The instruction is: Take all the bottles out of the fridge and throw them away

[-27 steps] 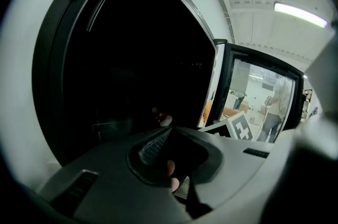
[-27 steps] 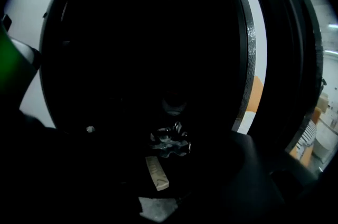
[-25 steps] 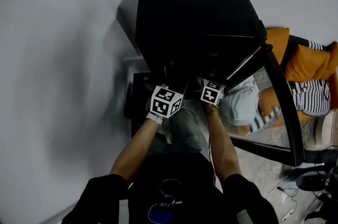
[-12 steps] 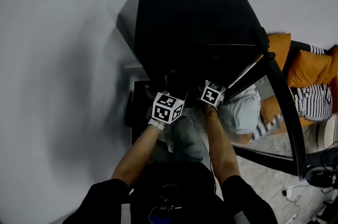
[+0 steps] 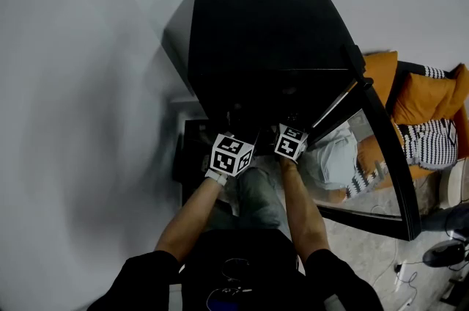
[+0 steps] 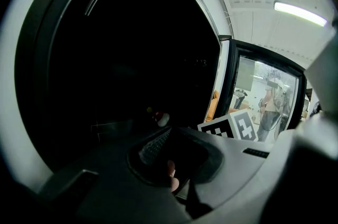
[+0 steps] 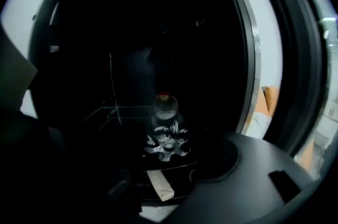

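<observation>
Your right gripper is released, jaws apart, just short of the clear plastic bottle. The bottle lies petal-shaped base first on the glass shelf inside the glossy black fridge. The state of your left gripper cannot be told in the dark.

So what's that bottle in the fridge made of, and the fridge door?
Bottle: likely clear plastic, glossy; see-through body with a moulded petal-shaped base. Fridge door: seemingly a glass pane in a black frame; the room shows in it.

Off to your right there's an orange cushion with some black-and-white striped fabric just below it, and a lit ceiling strip light overhead.
</observation>
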`<state>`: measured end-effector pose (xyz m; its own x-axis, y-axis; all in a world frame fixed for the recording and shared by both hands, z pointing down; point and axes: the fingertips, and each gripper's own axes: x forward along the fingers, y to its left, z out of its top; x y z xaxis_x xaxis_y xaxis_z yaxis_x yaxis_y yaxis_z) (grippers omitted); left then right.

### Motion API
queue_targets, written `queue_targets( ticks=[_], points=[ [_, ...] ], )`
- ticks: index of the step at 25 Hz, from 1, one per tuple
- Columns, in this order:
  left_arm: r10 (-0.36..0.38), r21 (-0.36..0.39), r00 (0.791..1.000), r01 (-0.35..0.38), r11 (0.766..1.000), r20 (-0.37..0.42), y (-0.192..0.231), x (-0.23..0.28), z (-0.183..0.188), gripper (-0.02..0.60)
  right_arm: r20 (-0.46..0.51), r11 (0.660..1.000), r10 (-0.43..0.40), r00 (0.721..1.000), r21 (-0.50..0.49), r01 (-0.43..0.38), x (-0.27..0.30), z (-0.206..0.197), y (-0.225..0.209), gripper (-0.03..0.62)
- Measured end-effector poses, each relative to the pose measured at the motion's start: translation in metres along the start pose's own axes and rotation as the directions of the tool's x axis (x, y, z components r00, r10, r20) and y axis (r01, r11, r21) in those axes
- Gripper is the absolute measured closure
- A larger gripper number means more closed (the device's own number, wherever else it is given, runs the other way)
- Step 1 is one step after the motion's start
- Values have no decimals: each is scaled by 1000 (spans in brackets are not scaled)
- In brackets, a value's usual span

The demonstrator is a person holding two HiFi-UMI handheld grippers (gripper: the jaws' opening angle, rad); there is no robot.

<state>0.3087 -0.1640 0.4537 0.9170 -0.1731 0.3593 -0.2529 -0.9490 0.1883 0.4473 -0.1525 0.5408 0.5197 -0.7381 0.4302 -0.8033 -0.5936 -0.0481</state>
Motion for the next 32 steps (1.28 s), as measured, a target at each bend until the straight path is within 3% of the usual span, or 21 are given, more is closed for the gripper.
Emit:
queue_targets(
  ticks=[9, 24, 32],
  points=[
    [22, -28, 1000, -22, 999, -8, -15, -36, 30, 581, -16, 999, 33, 999, -11, -33, -60, 22, 12, 303],
    [40, -69, 999, -40, 997, -2, -90, -167, 151, 581, -77, 998, 62, 995, -28, -64, -232, 121, 21, 303],
    [66, -77, 998, -66, 995, -2, -107, -216, 167, 581, -91, 996, 81, 993, -26, -84, -285, 135, 30, 303]
  ],
)
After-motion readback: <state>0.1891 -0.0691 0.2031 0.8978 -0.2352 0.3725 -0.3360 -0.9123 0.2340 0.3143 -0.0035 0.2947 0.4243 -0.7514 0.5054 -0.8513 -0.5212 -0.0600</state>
